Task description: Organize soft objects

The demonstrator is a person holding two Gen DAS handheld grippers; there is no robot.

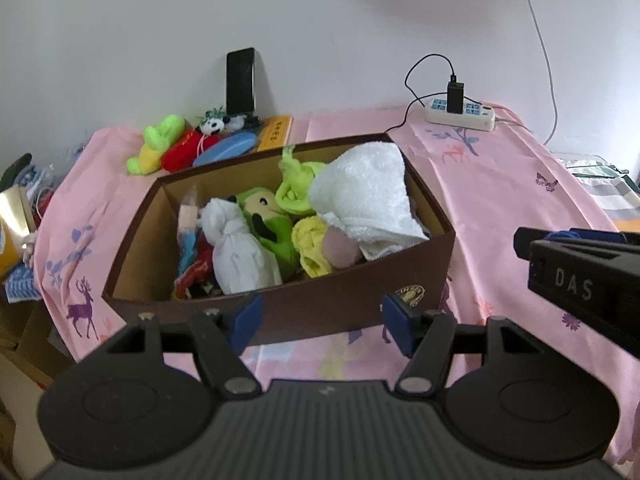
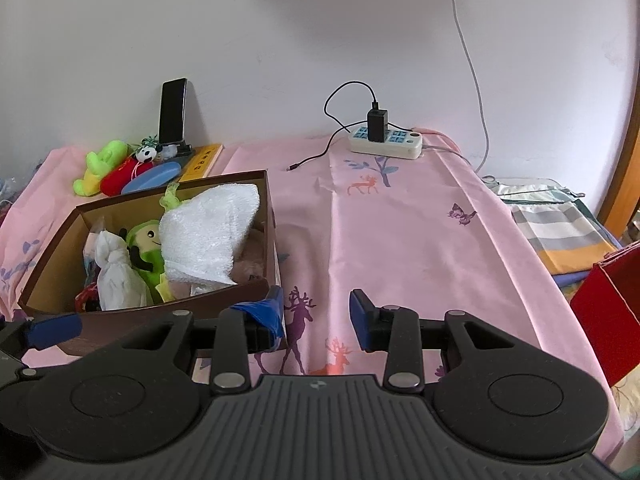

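Right of the brown box [image 2: 276,240] the pink tablecloth [image 2: 400,248] is wide open till the power strip [image 2: 386,142] and its loose cable [image 2: 316,158] at the back. The box is stuffed, white towel [image 2: 208,232] heaped on top, and toys [image 2: 120,168] crowd the back-left corner.

"DAS" in pale letters on the right claw [image 1: 576,264] body, gold box emblem [image 1: 409,295] unreadable

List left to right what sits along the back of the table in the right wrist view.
Green plush → red plush → blue case → yellow box → loose cable tip → power strip with black charger. The panda toy and phone overlap these, so I left them out.
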